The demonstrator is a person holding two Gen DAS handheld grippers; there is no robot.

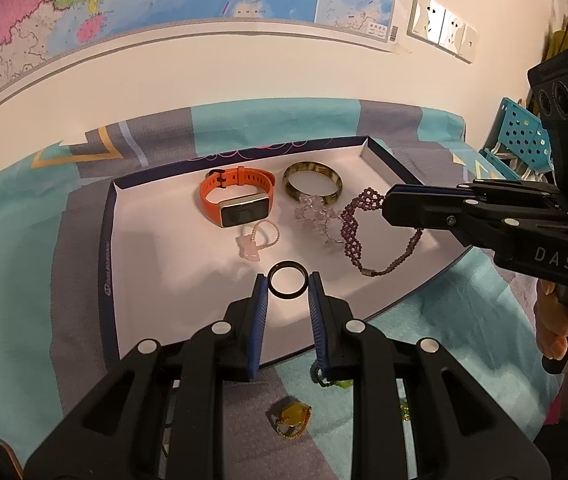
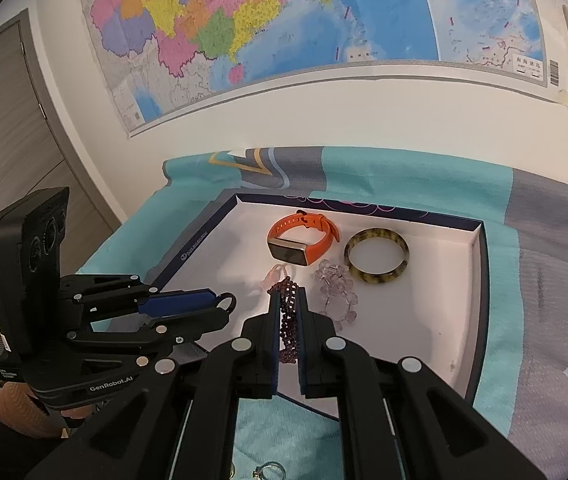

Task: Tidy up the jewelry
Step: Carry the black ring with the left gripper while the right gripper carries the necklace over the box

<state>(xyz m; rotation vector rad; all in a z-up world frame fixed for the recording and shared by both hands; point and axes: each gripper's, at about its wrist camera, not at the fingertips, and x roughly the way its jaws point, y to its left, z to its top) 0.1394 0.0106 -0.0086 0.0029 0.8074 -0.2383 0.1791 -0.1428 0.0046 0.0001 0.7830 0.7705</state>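
Note:
A white tray with a dark blue rim (image 1: 110, 240) (image 2: 480, 280) lies on a teal and grey cloth. In it are an orange smart band (image 1: 236, 200) (image 2: 302, 240), a mottled bangle (image 1: 312, 182) (image 2: 376, 256), a pink bead ring (image 1: 258, 238) and a clear crystal bracelet (image 1: 316, 216) (image 2: 334, 284). My left gripper (image 1: 287, 285) (image 2: 220, 304) is shut on a black ring (image 1: 287, 280), just above the tray floor. My right gripper (image 2: 288, 300) (image 1: 388, 204) is shut on a purple beaded bracelet (image 1: 358, 232) (image 2: 288, 320), which hangs onto the tray.
On the cloth in front of the tray lie a yellow stone ring (image 1: 290, 416) and a green piece (image 1: 336, 382). A silver ring (image 2: 270, 470) lies under my right gripper. A turquoise perforated basket (image 1: 522, 136) stands at the right. A wall map hangs behind.

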